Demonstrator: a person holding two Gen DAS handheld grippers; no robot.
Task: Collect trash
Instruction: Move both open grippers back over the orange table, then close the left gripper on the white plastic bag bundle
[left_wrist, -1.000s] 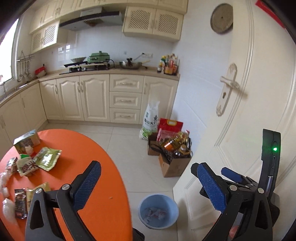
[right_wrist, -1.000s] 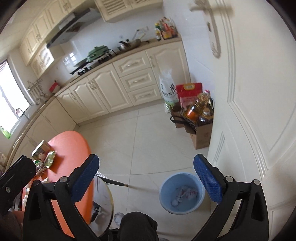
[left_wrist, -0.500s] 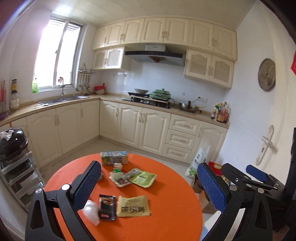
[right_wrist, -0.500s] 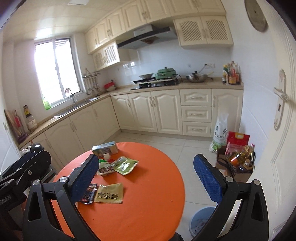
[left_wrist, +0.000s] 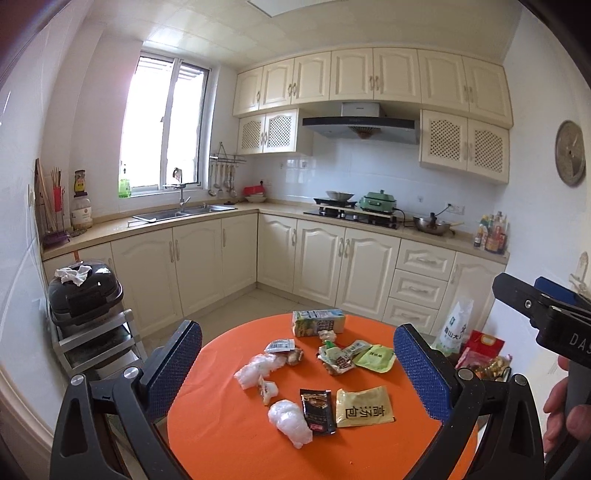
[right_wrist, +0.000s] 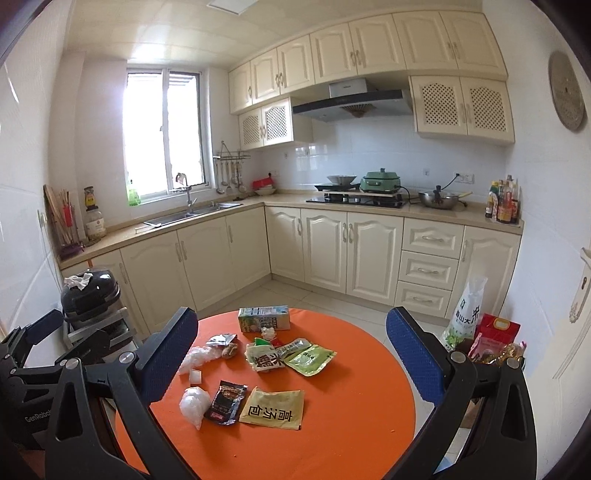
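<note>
Compared with one second earlier, when both wrist cameras looked down at the floor and a blue bin, both views now face the round orange table (left_wrist: 229, 424) (right_wrist: 351, 406) with the litter spread on it. The left gripper (left_wrist: 297, 363) and the right gripper (right_wrist: 291, 354) each hover above the near edge with jaws spread wide, holding nothing. All the litter lies ahead of and between the blue pads, none touching them.

Count of items:
- one green-and-white carton (left_wrist: 318, 322) (right_wrist: 263, 319) at the far edge;
- two crumpled white plastic wads (left_wrist: 290, 422) (right_wrist: 194, 404), one near and one mid-left;
- one dark sachet (left_wrist: 317, 410) (right_wrist: 226, 402) just right of the near wad;
- one flat yellow packet (left_wrist: 364, 406) (right_wrist: 273, 408) just beside the sachet;
- one light-green pouch (left_wrist: 375, 358) (right_wrist: 310, 358) at centre-right, beside a cluster of crumpled wrappers (left_wrist: 336, 360) (right_wrist: 264, 356).

A hand (left_wrist: 561, 417) holding the right gripper's handle shows at the right edge of the left view.
</note>
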